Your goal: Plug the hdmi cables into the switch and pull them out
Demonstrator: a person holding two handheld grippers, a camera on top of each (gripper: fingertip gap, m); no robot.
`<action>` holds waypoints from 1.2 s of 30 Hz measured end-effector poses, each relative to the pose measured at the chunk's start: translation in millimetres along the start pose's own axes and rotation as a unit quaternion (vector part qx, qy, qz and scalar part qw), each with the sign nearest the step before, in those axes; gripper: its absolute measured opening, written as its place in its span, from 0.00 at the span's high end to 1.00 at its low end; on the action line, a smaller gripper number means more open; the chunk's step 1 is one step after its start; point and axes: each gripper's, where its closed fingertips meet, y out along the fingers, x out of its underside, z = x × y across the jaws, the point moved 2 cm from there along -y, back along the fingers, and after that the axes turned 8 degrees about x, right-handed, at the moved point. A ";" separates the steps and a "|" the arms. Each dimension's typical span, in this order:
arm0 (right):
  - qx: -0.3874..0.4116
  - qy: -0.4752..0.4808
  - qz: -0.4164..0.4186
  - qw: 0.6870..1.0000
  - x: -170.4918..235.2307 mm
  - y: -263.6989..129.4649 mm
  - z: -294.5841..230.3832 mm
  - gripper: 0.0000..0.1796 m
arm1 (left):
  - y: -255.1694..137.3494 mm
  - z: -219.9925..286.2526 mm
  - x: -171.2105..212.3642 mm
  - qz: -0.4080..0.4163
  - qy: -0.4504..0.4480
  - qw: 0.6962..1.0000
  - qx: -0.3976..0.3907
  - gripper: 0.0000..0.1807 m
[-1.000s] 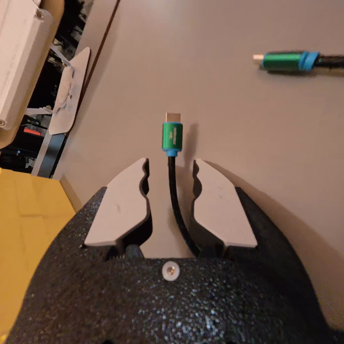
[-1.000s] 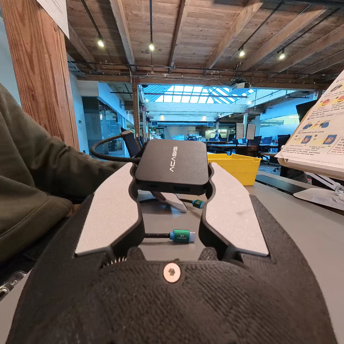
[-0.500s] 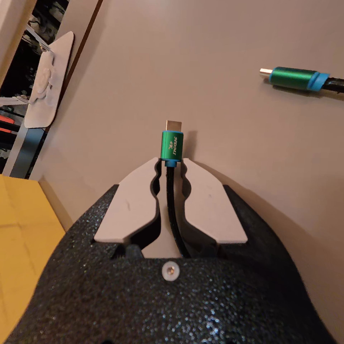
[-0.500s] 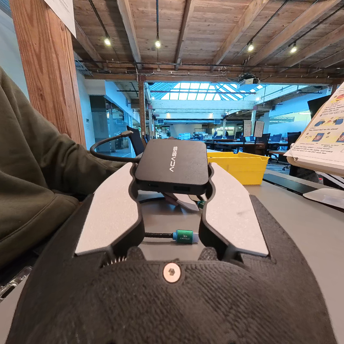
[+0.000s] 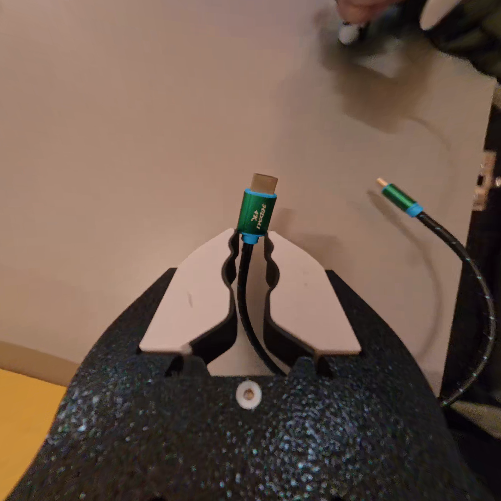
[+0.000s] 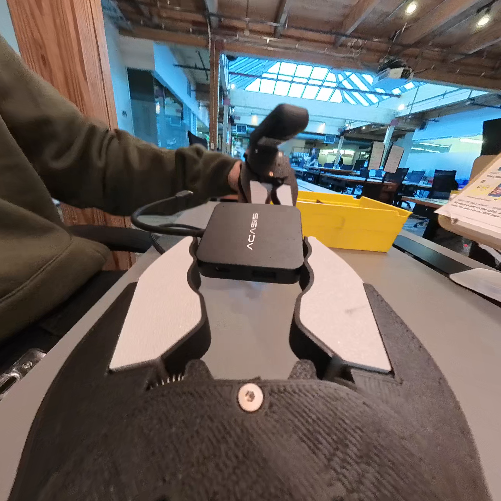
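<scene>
Left wrist view—top-right corner blurred beyond the second HDMI plug (image 5: 400, 200).

Two HDMI cables (image 5: 256, 214) (image 5: 401, 200) — one switch (image 6: 250, 241)

The left gripper (image 5: 250, 236), black-bodied with pale grey finger pads, was closed tight on the blue collar of a green-shelled plug, seemingly raised off the table. The right gripper (image 6: 250, 253) clamped a flat black box by its sides. A dark-green-sleeved forearm (image 6: 113, 168) reached forward.
</scene>
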 end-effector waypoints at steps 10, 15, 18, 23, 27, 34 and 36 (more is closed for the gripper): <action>0.008 0.007 0.029 1.000 -6.0 -6.5 3.2 0.60 | 41.3 7.2 -1.5 -0.041 0.070 0.996 -0.046 0.87; 0.006 0.003 0.027 1.000 -5.7 -6.7 1.6 0.60 | 61.6 1.9 7.6 -0.002 0.127 0.986 -0.111 0.78; 0.006 0.007 0.029 1.000 -6.1 -7.1 2.4 0.60 | 65.1 5.4 7.7 -0.001 0.191 0.971 -0.146 0.77; 0.006 0.010 0.030 0.999 -6.3 -7.4 3.0 0.60 | 65.8 7.0 4.4 0.017 0.225 0.955 -0.194 0.77; 0.005 0.011 0.029 0.999 -6.1 -7.2 3.0 0.60 | 66.3 8.2 3.6 0.031 0.222 0.954 -0.199 0.82; 0.003 0.010 0.029 1.000 -6.0 -7.1 2.5 0.60 | 66.4 6.7 0.2 0.066 0.215 0.951 -0.213 0.89; 0.004 0.011 0.029 1.000 -6.1 -7.1 2.7 0.60 | 65.7 4.9 -0.5 0.075 0.211 0.950 -0.219 0.89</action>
